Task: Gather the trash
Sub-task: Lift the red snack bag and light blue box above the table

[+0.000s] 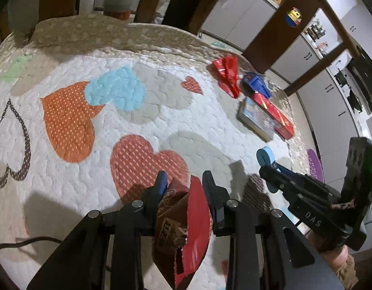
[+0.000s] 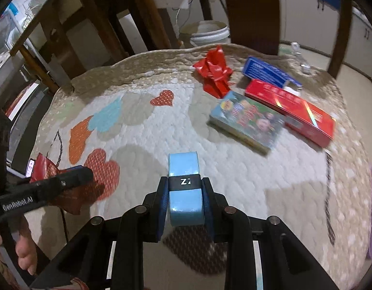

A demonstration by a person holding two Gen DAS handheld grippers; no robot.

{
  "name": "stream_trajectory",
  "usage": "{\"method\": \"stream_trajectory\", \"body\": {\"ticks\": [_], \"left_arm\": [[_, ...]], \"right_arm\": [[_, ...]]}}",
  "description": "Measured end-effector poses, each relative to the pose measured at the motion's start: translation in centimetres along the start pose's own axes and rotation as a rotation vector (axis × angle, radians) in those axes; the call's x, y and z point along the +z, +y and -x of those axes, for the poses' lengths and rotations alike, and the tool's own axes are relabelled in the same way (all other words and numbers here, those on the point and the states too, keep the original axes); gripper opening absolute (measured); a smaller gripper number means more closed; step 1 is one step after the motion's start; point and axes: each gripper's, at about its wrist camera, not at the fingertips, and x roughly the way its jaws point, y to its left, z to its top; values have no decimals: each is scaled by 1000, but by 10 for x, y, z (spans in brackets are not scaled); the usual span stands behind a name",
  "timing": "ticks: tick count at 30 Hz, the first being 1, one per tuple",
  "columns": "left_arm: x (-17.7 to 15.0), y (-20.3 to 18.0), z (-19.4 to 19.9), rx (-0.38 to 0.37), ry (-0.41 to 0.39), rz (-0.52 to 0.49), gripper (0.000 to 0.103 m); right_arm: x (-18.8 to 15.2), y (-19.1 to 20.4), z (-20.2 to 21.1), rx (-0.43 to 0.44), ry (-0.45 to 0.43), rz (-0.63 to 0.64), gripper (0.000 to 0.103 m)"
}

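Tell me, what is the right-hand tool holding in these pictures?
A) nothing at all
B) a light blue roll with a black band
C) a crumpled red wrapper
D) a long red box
B: in the right wrist view the right tool is shut on the light blue roll, while the crumpled red wrapper and long red box lie on the quilt.

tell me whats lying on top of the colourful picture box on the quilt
One end of the long red box overlaps the picture box along its far edge; the rest of its lid is bare. What lies beneath where they overlap is covered.
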Motion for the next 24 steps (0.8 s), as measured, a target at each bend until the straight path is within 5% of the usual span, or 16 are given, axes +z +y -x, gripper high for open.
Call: {"method": "stream_trajectory", "body": {"ticks": [24], "left_arm": [[-44,-69,58,124,-104,-207,29]], "right_arm": [[-62,-24,78,1,-131,-129,29]]}}
